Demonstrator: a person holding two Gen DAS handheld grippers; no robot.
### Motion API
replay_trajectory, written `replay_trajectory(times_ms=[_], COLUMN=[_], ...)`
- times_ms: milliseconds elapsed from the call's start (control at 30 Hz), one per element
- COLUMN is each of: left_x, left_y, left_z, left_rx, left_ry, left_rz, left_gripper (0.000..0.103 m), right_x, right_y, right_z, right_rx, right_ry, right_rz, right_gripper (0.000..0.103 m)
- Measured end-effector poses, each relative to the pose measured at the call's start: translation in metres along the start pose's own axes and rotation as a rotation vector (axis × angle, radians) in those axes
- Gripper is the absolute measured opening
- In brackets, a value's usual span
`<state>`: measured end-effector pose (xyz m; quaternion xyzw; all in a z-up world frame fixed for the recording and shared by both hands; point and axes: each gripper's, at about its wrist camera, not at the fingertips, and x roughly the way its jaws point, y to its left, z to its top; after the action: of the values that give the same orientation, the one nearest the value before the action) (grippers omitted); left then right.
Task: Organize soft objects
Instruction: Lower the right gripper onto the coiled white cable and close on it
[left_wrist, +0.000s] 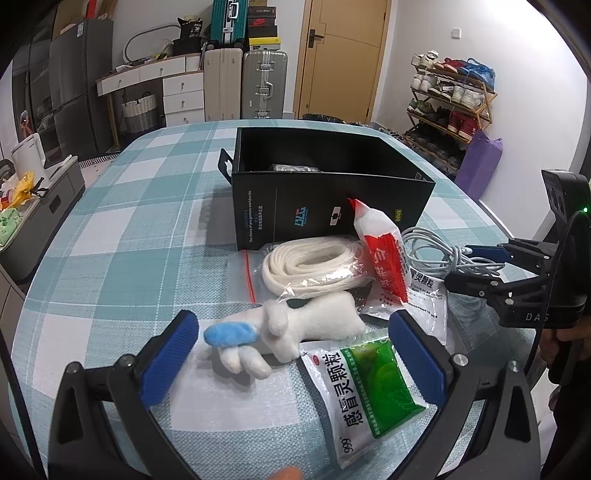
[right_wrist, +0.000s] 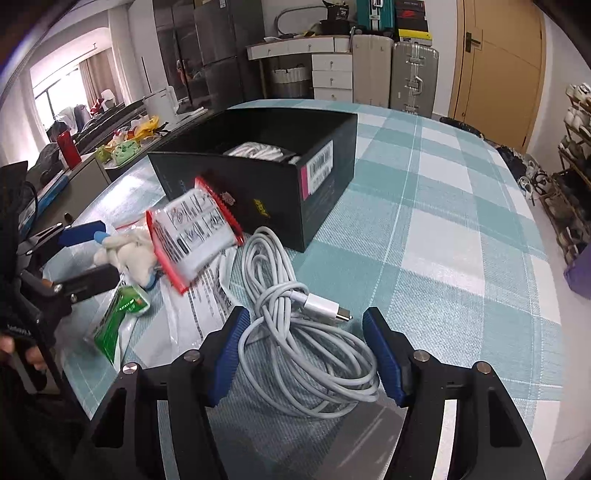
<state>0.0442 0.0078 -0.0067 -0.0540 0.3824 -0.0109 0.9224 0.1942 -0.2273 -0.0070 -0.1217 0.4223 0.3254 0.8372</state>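
In the left wrist view, the left hand-held gripper (left_wrist: 291, 354) is held wide apart around a white plush toy (left_wrist: 295, 328) lying on the checked surface (left_wrist: 129, 229), near a black box (left_wrist: 328, 192). In the right wrist view, the right hand-held gripper (right_wrist: 304, 354) is spread around a coiled white cable (right_wrist: 299, 347), gripping nothing.

Each claw (left_wrist: 291, 354) (right_wrist: 306, 354) is black, angular plastic with ribbed blue pads (left_wrist: 170, 360) inside its tips, silver screws (right_wrist: 421, 355) behind, white lettering on the body.
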Motion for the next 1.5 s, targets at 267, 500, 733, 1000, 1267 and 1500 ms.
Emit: replay_trajectory(times_ms=[267,500,733,1000,1267,1500], left_x=[0.0,-0.002,-0.006,-0.013,-0.011,-0.012], left_y=[-0.001,-0.003,-0.003,-0.009,-0.016,-0.025], left_z=[0.0,0.0,-0.001,-0.006,-0.013,-0.016], left_rx=[0.006,0.013,0.01,0.03,0.043,0.079], left_ry=[0.001,0.0,-0.004,0.007,0.044,0.062], left_rz=[-0.006,-0.004,-0.007,-0.023,-0.067,-0.098], left_gripper=[0.103,0.103,0.103,0.103,0.101,0.101], right_x=[0.007,0.006,-0.005,-0.019,-0.018,-0.013], right_y=[-0.001,0.001,-0.001,-0.008,-0.008,-0.006], right_z=[0.001,0.001,0.0,-0.003,-0.009,-0.01], right_rx=[0.02,0.014,0.005,0.014,-0.015,-0.021], right_ry=[0.004,-0.013,-0.045,-0.067,-0.03,-0.018], right_rz=[0.011,0.022,0.031,0.034,0.046,0.039], right_gripper=[0.066,0.057,0.053,0.051,0.054,0.058])
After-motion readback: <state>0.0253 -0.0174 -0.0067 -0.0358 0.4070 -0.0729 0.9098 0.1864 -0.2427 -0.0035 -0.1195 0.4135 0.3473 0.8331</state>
